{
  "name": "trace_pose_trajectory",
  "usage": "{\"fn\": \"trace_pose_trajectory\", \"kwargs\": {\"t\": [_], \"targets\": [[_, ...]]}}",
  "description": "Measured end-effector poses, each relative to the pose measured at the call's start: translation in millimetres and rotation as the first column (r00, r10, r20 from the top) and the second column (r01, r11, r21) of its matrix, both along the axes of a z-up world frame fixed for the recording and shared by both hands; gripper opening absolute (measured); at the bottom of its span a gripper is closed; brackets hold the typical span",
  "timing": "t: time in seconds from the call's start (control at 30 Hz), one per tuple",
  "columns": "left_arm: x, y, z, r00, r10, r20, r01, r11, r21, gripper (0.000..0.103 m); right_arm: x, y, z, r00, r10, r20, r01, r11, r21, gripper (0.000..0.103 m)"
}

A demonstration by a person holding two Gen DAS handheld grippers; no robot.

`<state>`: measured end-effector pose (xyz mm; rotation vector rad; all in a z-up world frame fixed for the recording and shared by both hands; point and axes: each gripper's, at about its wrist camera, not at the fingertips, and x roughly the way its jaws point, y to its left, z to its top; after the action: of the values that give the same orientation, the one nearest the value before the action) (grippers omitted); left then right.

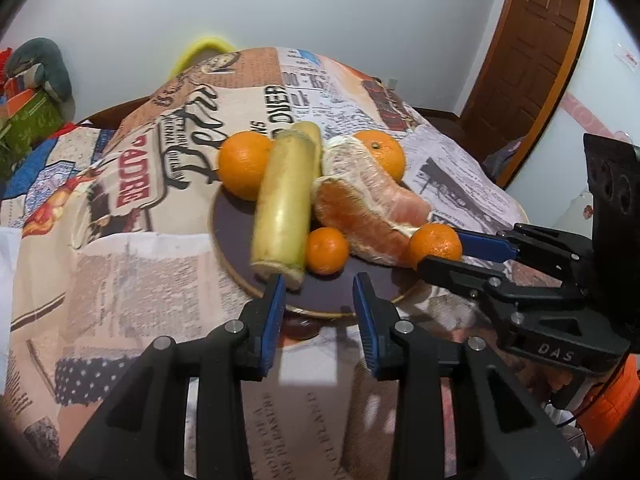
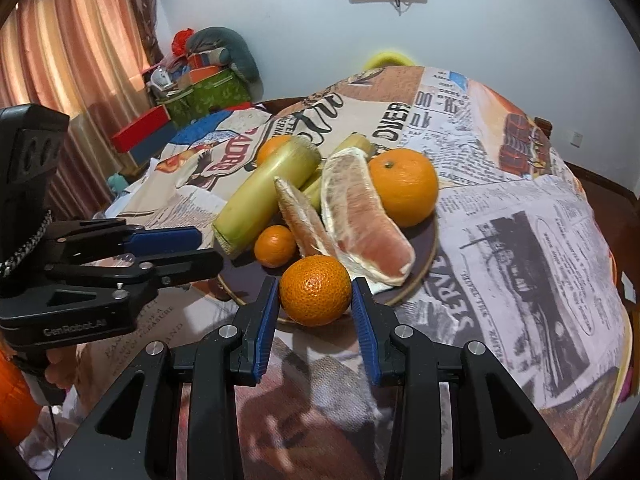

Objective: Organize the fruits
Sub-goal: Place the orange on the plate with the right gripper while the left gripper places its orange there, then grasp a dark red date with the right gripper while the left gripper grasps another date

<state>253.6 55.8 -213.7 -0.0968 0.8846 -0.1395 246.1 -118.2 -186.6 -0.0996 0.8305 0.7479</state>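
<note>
A dark round plate holds two oranges, a small mandarin, pale green cane pieces and peeled pomelo segments. My right gripper is shut on another mandarin at the plate's near right edge. My left gripper stands open over the plate's near rim with nothing between its pads. Its left fingertip is next to the end of the big cane piece.
A newspaper-print cloth covers the round table. Boxes and a grey cushion are stacked beyond the table's far left, by a curtain. A yellow chair back and a brown door stand behind.
</note>
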Motion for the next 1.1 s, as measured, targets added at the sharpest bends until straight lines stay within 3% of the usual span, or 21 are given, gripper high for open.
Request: {"fn": "trace_pose_trajectory", "kwargs": {"t": [0.23, 0.63, 0.9, 1.1], "targets": [[-7, 18, -3, 0.999, 0.040, -0.011, -0.040, 0.999, 0.003, 0.035, 0, 13, -3, 1.000, 0.027, 0.006, -0.027, 0.999, -0.026, 0.036], [-15, 13, -11, 0.999, 0.019, -0.039, -0.019, 1.000, 0.009, 0.036, 1, 13, -1, 1.000, 0.020, 0.010, -0.019, 0.999, -0.048, 0.037], [-14, 7, -15, 0.998, -0.006, -0.062, 0.006, 1.000, 0.006, 0.037, -8, -15, 7, 0.999, -0.038, 0.034, 0.040, 0.998, -0.040, 0.037], [-6, 3, -28, 0.996, 0.001, -0.094, 0.003, 0.999, 0.041, 0.037, -11, -44, -6, 0.996, -0.092, -0.007, 0.091, 0.994, -0.061, 0.037]]}}
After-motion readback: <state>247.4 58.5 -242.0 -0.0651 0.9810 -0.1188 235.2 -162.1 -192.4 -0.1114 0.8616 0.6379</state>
